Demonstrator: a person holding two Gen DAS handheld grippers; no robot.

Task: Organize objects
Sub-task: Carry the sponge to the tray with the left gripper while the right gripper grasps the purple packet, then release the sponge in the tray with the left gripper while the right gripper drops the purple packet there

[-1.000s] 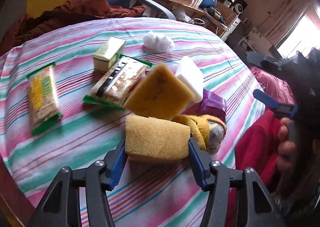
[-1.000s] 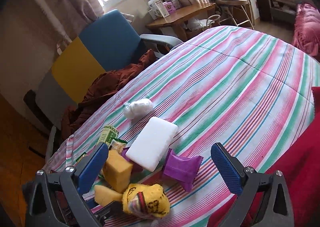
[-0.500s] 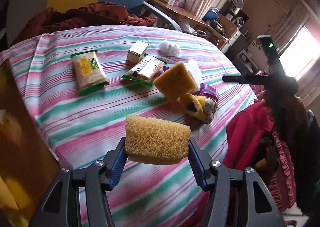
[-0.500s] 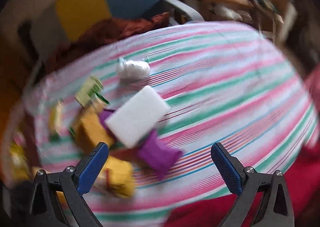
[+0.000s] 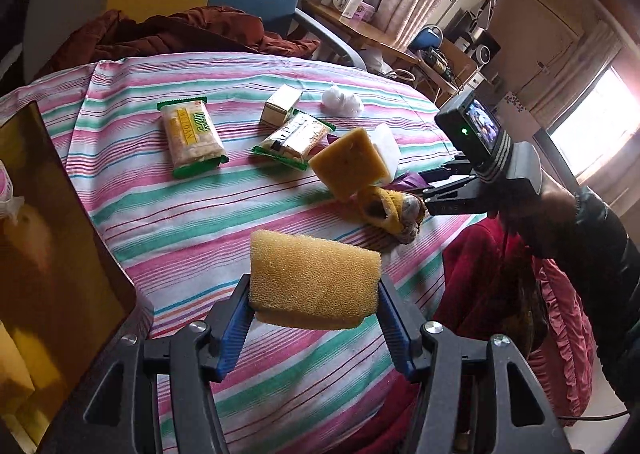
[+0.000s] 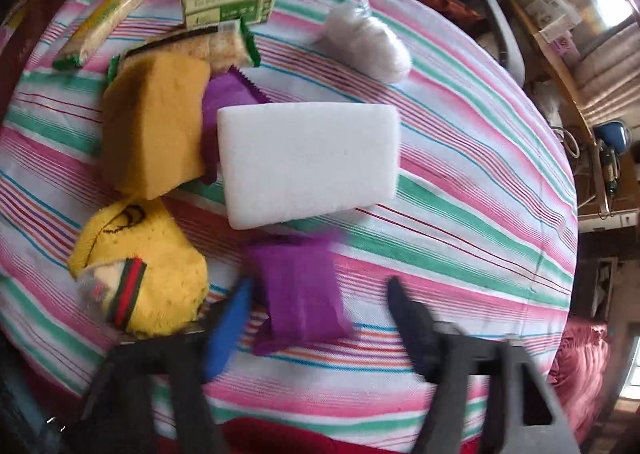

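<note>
Your left gripper (image 5: 314, 318) holds a yellow sponge (image 5: 314, 286) clamped in its jaws above the striped surface (image 5: 192, 221). Your right gripper (image 6: 320, 318), jaws apart, straddles a purple packet (image 6: 300, 294). Packet writing is unreadable.

"WEIDAN" — on snack packet (image 5: 193, 138)

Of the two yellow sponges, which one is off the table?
The yellow sponge clamped in the left hand-held gripper is lifted; the other sponge stands tilted among the pile, against the white block.
</note>
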